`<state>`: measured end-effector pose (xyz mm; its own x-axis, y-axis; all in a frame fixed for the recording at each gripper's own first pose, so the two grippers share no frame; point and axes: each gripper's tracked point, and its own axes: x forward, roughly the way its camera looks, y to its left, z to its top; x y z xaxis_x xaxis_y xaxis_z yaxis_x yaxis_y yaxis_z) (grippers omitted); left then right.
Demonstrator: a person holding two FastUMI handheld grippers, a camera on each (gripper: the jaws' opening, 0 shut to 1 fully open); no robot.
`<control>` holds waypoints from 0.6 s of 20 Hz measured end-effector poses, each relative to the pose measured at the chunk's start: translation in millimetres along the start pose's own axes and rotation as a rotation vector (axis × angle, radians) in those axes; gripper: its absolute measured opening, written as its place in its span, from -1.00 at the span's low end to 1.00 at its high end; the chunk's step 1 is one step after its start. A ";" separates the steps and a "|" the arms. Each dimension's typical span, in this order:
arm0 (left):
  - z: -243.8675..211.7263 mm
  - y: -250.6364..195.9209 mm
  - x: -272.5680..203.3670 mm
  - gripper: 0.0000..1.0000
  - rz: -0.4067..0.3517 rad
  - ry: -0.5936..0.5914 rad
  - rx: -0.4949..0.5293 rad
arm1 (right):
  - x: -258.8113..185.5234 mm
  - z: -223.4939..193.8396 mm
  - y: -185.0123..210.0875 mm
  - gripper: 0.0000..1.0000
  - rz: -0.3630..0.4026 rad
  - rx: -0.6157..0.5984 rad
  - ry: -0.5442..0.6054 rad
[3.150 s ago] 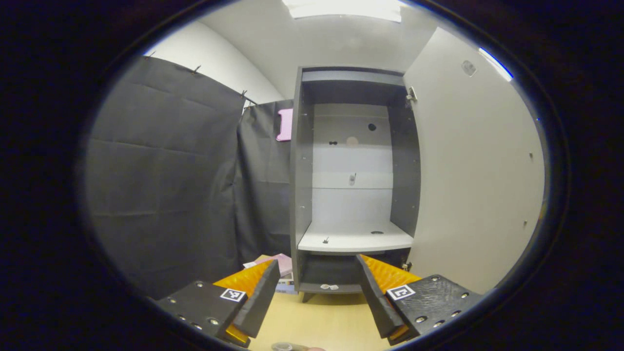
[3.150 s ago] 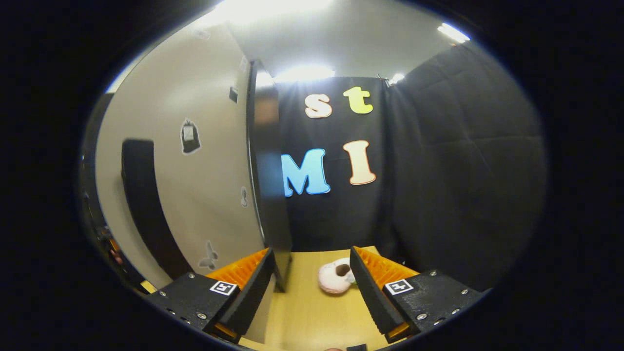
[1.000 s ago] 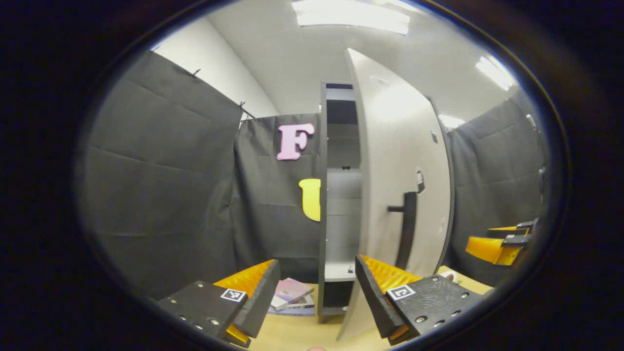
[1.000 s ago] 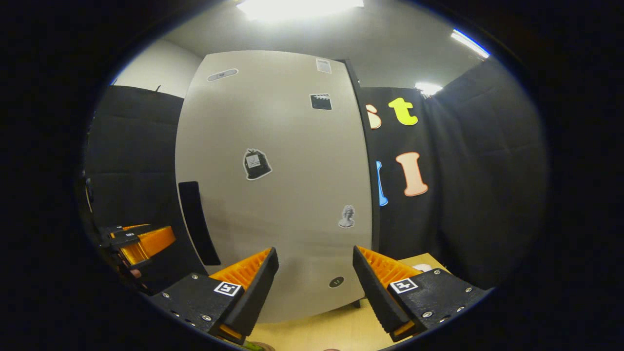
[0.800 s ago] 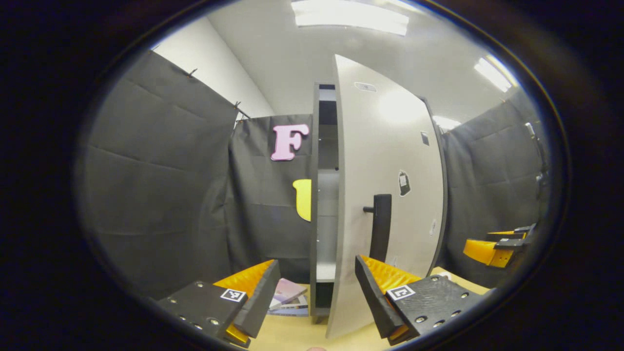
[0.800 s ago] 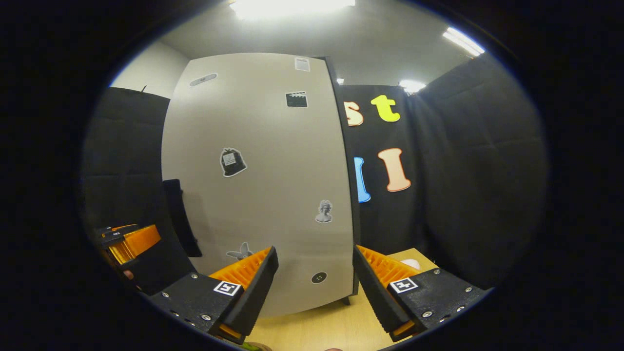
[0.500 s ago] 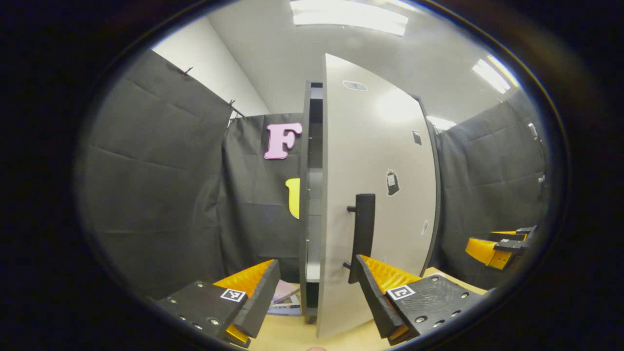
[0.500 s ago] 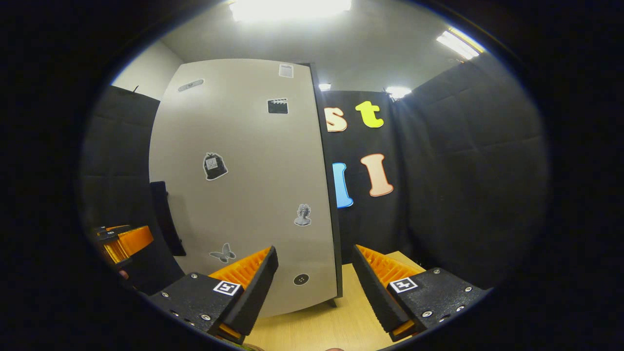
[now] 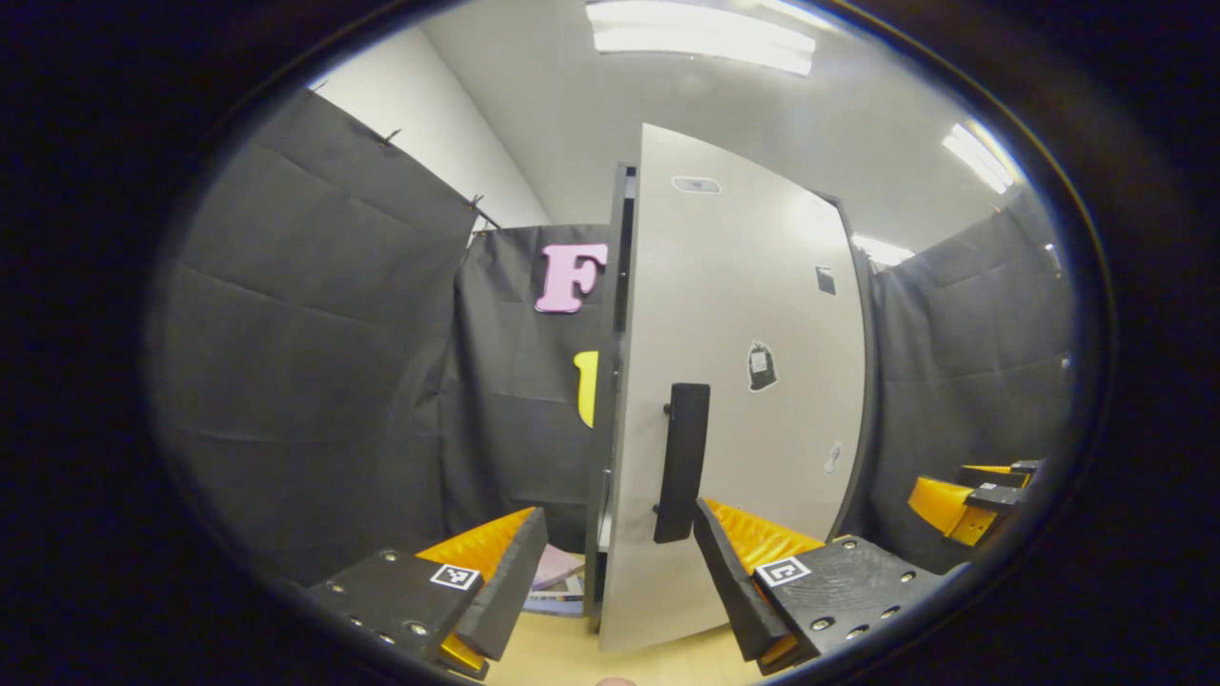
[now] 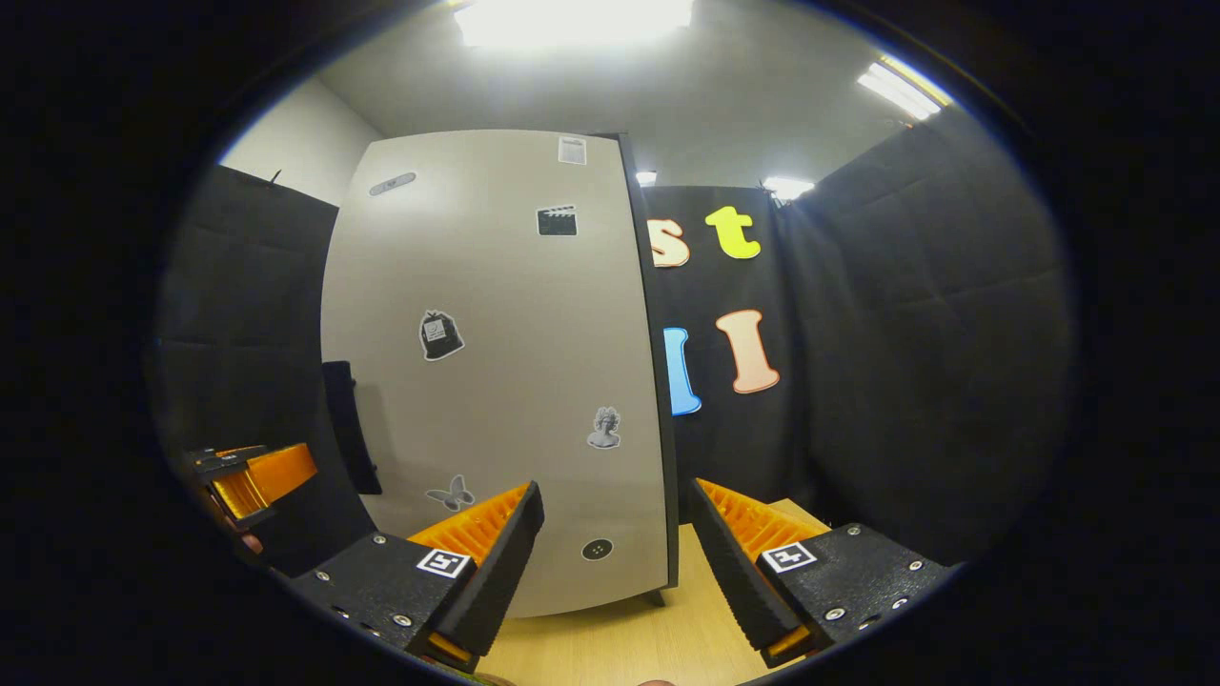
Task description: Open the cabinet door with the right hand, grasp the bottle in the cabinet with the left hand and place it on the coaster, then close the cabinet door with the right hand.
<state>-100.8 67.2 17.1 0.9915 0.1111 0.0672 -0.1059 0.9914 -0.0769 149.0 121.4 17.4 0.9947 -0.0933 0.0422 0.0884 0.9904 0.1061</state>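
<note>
Cabinet door [image 9: 743, 400] ajar (left gripper view).

Cloth-walled booth [image 9: 315, 353], lab setup

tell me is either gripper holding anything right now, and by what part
Nothing is held. The left gripper and the right gripper are both open with empty jaws, in front of the nearly shut cabinet door.

The cabinet door [image 9: 734, 381] covers nearly all of the cabinet's inside; a thin dark slit shows along its edge toward 9 o'clock in the left gripper view. A stack of books [image 9: 558, 586] on the worktop [image 9: 562, 657] is half hidden behind the cabinet. The stickers [image 10: 440, 335] on the door are too small to make out. At 3 o'clock the right gripper [image 9: 963, 495] is cut off by the edge.
</note>
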 end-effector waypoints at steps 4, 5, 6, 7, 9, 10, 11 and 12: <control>-1.4 -5.4 1.3 0.77 0.037 0.000 0.103 | 2.4 -1.0 -1.8 0.90 -0.004 -0.027 -0.008; -5.1 -13.4 5.4 0.77 0.020 0.004 0.107 | 2.2 0.4 2.4 0.89 0.011 -0.020 -0.013; -8.1 -22.8 6.3 0.77 0.000 0.010 0.099 | 3.0 3.2 4.3 0.90 0.018 -0.021 -0.024; -8.8 -27.2 5.9 0.77 -0.014 0.015 0.092 | 1.8 6.8 4.0 0.90 0.019 -0.033 -0.034; -4.5 -37.5 4.6 0.77 -0.047 0.006 0.096 | -0.9 12.0 7.6 0.90 0.041 -0.036 -0.057; -1.9 -40.9 4.4 0.77 -0.058 -0.002 0.101 | -2.4 14.2 9.5 0.90 0.050 -0.038 -0.066; -1.3 -41.9 3.8 0.77 -0.066 -0.008 0.099 | -2.3 14.8 9.8 0.90 0.056 -0.045 -0.070; -0.4 -43.6 3.9 0.77 -0.073 -0.012 0.091 | -2.9 14.0 10.7 0.90 0.062 -0.053 -0.068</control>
<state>-92.3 24.5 20.3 0.9960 0.0384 0.0810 -0.0400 0.9990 0.0188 146.4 130.9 32.3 0.9927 -0.0366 0.1150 0.0312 0.9984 0.0481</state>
